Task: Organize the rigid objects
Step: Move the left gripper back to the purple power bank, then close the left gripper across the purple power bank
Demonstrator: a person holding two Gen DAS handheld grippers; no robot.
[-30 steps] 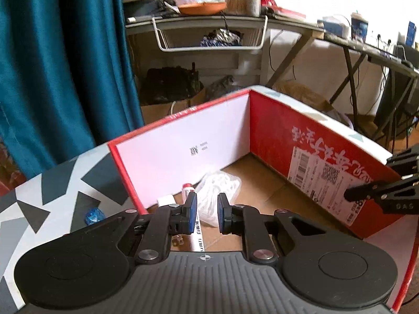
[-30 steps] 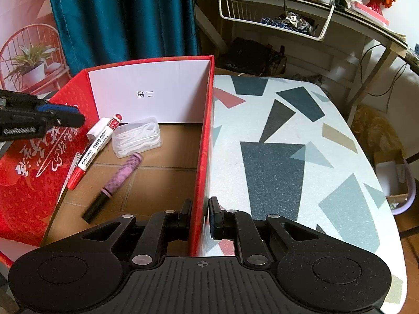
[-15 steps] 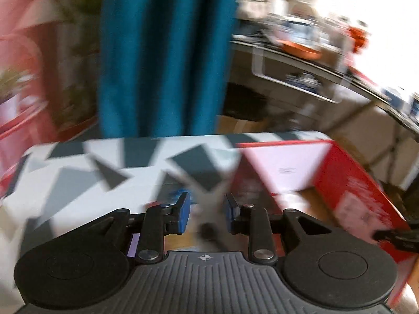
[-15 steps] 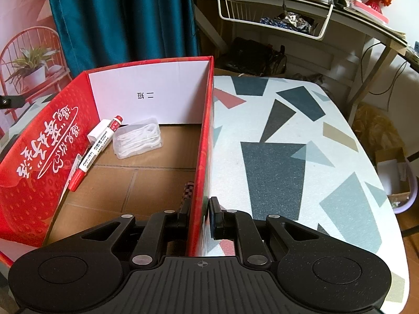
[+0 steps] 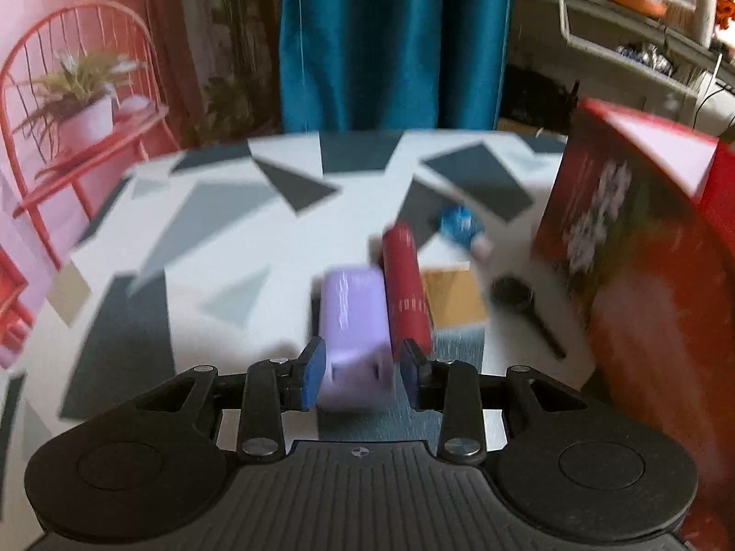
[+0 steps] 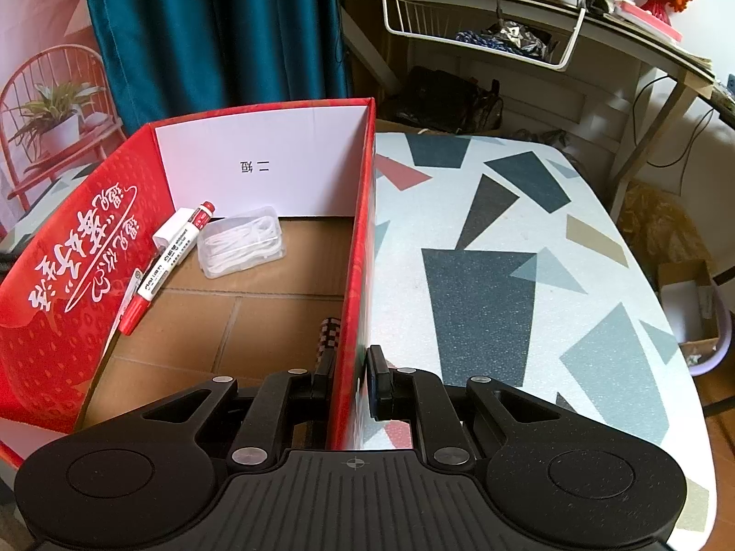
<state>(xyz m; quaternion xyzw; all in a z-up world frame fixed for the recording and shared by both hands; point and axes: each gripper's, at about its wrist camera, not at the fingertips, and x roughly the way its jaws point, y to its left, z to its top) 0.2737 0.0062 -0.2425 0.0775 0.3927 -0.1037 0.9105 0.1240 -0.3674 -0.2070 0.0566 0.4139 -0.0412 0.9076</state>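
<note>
While right fingers (image 6: 351, 381) stay clamped on box wall (image 6: 356, 248), left fingers (image 5: 360, 374), widening, now straddle lilac block (image 5: 353, 321).

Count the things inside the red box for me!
3: a red marker by the left wall, a clear case beside it, a checkered stick by the right wall. More may hide.

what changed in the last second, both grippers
The left gripper swung out of the red box to the table beside it; its jaws have just been opening around a lilac block. The right gripper stayed clamped on the box wall.
</note>
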